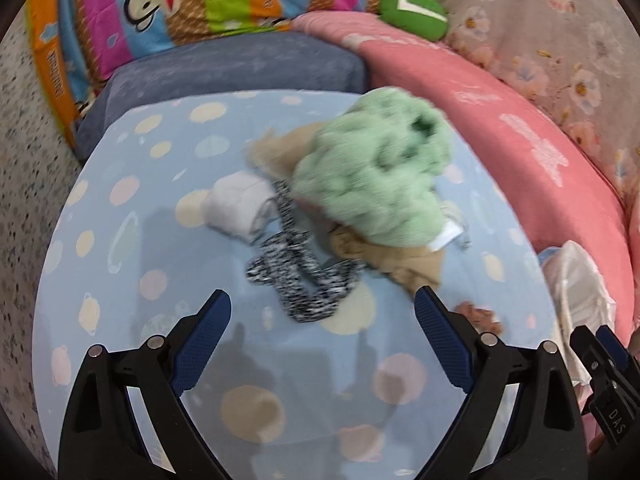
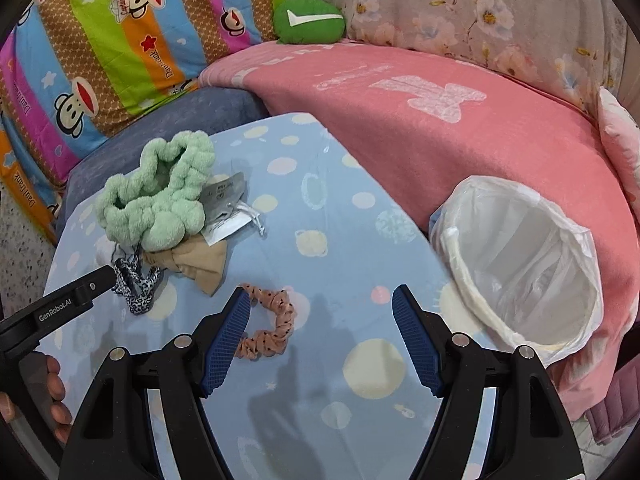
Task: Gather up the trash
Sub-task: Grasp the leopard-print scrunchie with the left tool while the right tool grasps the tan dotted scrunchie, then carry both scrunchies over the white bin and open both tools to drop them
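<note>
both grippers hang over the blue planet-print sheet (image 2: 320,208) with jaws spread and nothing between them. the left gripper (image 1: 322,308) points at a heap: a green chenille headband (image 1: 372,184) lying over a tan bow (image 1: 404,264), a black-and-white speckled scrunchie (image 1: 296,280) and a white roll (image 1: 240,208), which may be tissue. the right gripper (image 2: 322,300) hovers just beside a peach dotted scrunchie (image 2: 272,320). the lined white bin (image 2: 524,264) leans on the pink blanket (image 2: 440,120), mouth facing the sheet. risks, as i judge them: the heap is tangled, so one pinch could drag several pieces; soft fabric may slip; paper tags (image 2: 224,208) could be missed; nudging the bin might roll it.
</note>
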A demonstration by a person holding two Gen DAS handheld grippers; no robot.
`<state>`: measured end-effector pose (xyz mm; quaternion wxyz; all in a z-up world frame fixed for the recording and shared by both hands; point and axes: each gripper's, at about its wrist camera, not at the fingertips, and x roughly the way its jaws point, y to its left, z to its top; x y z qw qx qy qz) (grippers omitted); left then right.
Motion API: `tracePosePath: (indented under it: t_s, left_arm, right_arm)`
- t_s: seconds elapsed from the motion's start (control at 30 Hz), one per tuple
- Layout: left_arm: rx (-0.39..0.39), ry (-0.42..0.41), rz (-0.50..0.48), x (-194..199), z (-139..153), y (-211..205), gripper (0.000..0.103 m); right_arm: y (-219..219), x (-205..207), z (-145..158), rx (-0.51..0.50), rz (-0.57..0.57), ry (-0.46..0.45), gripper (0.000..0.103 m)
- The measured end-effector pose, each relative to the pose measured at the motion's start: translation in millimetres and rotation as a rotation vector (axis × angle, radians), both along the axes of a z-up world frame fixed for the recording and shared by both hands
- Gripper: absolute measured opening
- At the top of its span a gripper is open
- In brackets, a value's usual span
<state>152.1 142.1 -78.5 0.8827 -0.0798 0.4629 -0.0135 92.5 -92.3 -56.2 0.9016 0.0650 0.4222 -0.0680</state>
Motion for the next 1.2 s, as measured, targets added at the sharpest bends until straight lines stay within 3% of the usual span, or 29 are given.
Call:
tracePosePath:
  t_s: [0.17,0.47,0.57,0.8,0.83,0.93,1.2]
  left_arm:
    - [0.000,0.051,0.046,11.2,-25.4,22.9,0.088]
    - [-0.058,0.133,0.057,36.4,-59.4,37.1,0.066]
    - [-0.061,0.144,0.047,39.0,-64.9,36.9,0.057]
    - [-0.066,0.151,0.003,41.1,-64.8,33.3,0.013]
    - [-0.067,0.152,0.002,40.0,-64.1,32.8,0.009]
    - [-0.065,0.149,-0.004,34.9,-59.3,29.8,0.005]
    - [-0.064,0.101,-0.032,10.3,-31.4,11.5,0.003]
  right_arm:
    - [13.1,13.3,-27.2,0.008,0.007,0.052,0.070]
    - [21.2,36.6,-63.4,0.008,0.003,0.128,0.067]
    - [21.0,41.6,-70.9,0.016,0.006,0.148,0.060]
    - [26.6,48.3,-84.5,0.042,0.025,0.182,0.042]
    - [27.7,48.3,-84.2,0.038,0.029,0.181,0.036]
    - [27.4,48.2,-83.5,0.059,0.035,0.188,0.014]
    - [29.9,35.7,-59.9,0.085,0.059,0.139,0.009]
